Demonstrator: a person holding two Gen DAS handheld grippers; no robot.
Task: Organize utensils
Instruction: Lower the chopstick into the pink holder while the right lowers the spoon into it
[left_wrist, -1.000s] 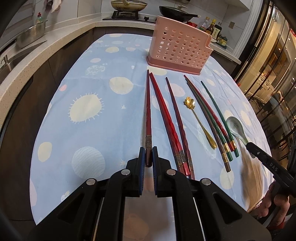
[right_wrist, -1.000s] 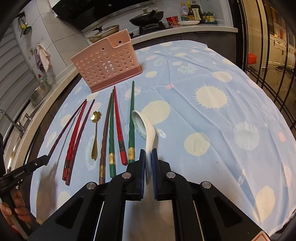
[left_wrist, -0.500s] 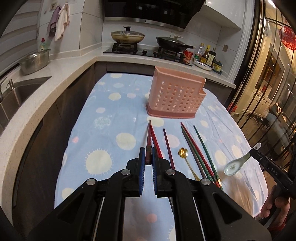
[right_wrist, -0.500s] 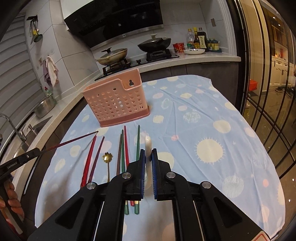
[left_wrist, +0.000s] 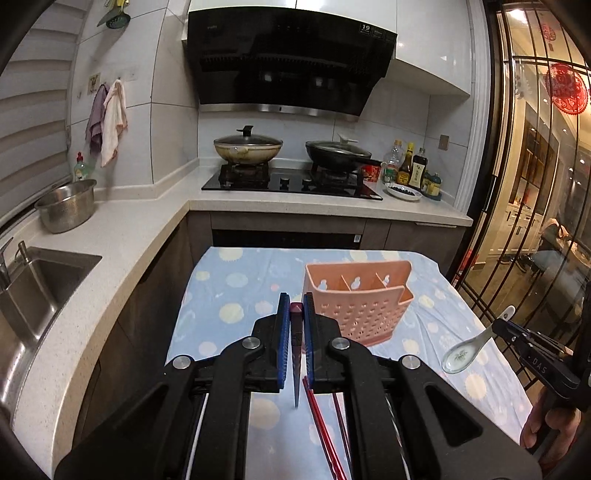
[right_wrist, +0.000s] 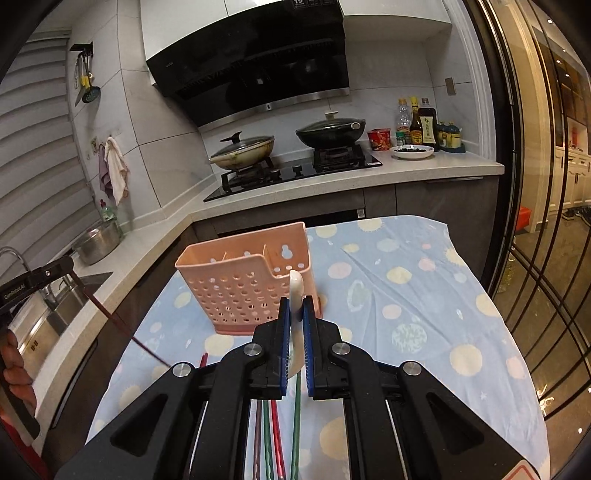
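Observation:
My left gripper (left_wrist: 294, 311) is shut on a dark red chopstick (left_wrist: 296, 354) and holds it tip down above the table. It also shows in the right wrist view (right_wrist: 118, 323). My right gripper (right_wrist: 294, 306) is shut on a white ceramic spoon (right_wrist: 296, 291), lifted in the air; its bowl shows in the left wrist view (left_wrist: 463, 352). A pink perforated utensil holder (left_wrist: 354, 299) with three compartments stands upright on the blue dotted tablecloth (left_wrist: 229, 314), ahead of both grippers. More chopsticks (right_wrist: 275, 439) lie on the cloth below.
Red chopsticks (left_wrist: 325, 432) lie under the left gripper. A sink (left_wrist: 33, 291) and steel pot (left_wrist: 66, 210) are left. The stove with two pans (left_wrist: 291, 177) and bottles (left_wrist: 413, 171) lie behind the table. A glass door (right_wrist: 546, 184) is right.
Both grippers have risen and tilted up, lifting the chopstick and the spoon off the cloth. The holder is now seen from above, with its compartments visible.

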